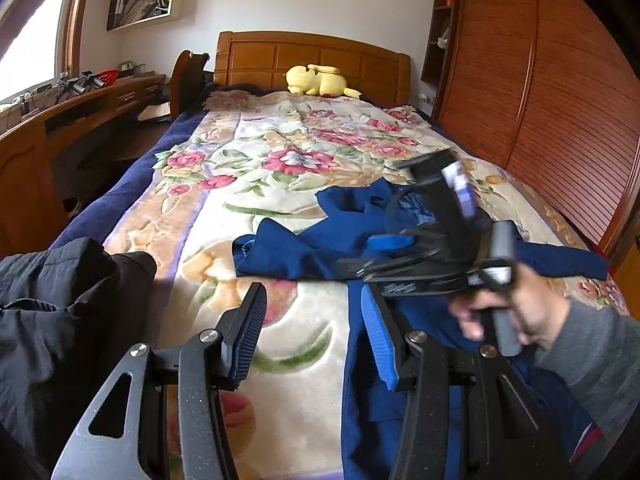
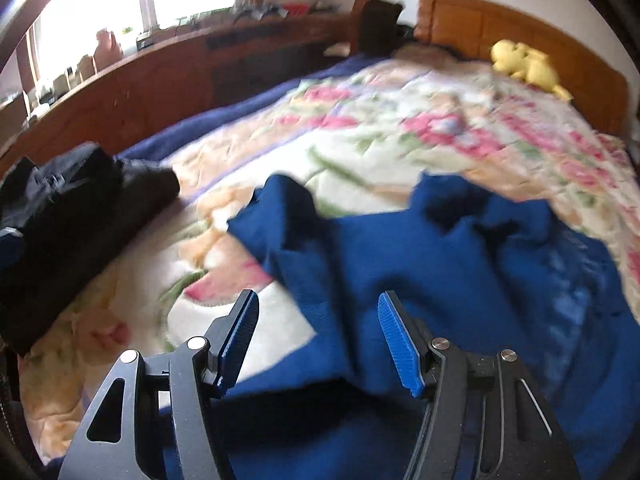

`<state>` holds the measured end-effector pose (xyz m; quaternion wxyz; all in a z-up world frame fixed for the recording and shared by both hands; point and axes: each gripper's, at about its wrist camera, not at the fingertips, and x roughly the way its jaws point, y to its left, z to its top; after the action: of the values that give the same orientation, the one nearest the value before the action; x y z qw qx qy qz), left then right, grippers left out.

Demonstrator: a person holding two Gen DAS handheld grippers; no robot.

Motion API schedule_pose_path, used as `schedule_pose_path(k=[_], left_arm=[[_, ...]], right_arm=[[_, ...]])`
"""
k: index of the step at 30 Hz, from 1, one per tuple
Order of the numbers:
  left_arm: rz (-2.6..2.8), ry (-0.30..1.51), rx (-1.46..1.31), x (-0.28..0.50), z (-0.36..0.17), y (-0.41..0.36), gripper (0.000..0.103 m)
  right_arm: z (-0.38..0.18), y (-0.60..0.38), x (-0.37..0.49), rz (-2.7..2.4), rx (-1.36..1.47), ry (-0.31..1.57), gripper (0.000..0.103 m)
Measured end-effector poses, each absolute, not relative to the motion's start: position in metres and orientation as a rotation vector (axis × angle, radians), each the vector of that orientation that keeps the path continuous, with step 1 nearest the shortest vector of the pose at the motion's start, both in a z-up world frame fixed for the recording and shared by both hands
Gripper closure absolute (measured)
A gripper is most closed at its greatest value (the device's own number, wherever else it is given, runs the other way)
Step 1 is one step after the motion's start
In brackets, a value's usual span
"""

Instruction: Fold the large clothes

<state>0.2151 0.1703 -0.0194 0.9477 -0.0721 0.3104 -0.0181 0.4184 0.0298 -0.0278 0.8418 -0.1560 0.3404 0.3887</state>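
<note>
From the left wrist, the left gripper [image 1: 310, 328] hangs unclenched over the bed [image 1: 280, 184] beside the rumpled blue garment [image 1: 320, 240], while from the right wrist the right gripper [image 2: 318, 336] gapes empty above that soft, limp cloth, best pinched at a hem or sleeve edge.

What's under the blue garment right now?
The blue garment lies rumpled on the floral blanket, which shows all around it. Whatever is beneath its folds is covered.

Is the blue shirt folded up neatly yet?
No. The blue garment lies rumpled and spread on the floral blanket, edges bunched, no neat fold.
</note>
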Motion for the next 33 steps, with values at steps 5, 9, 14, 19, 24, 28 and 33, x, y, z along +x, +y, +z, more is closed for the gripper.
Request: schedule_pose_path(k=[5, 9, 14, 19, 24, 28, 33], left_arm=[[-0.039, 0.634, -0.144, 0.216, -0.021, 0.171, 0.053], [-0.049, 0.639, -0.138, 0.216, -0.022, 0.169, 0.053], [-0.073, 0.627, -0.134, 0.217, -0.018, 0.156, 0.053], [-0.116, 0.615, -0.113, 0.217, -0.014, 0.131, 0.053], [-0.16, 0.628, -0.119, 0.215, -0.019, 0.105, 0.053], [-0.184, 0.633, -0.114, 0.212, -0.022, 0.084, 0.053], [-0.192, 0.629, -0.099, 0.204, -0.025, 0.061, 0.053]], right_arm=[[-0.053, 0.059, 0.45, 0.746, -0.402, 0.805, 0.101], [-0.026, 0.036, 0.45, 0.766, -0.285, 0.687, 0.101], [0.024, -0.045, 0.431, 0.701, -0.126, 0.533, 0.101], [0.031, -0.136, 0.387, 0.564, -0.011, 0.469, 0.101], [-0.015, -0.206, 0.355, 0.421, 0.01, 0.576, 0.092], [-0.062, -0.229, 0.347, 0.401, -0.038, 0.698, 0.052], [-0.085, -0.226, 0.323, 0.399, -0.103, 0.728, 0.046]])
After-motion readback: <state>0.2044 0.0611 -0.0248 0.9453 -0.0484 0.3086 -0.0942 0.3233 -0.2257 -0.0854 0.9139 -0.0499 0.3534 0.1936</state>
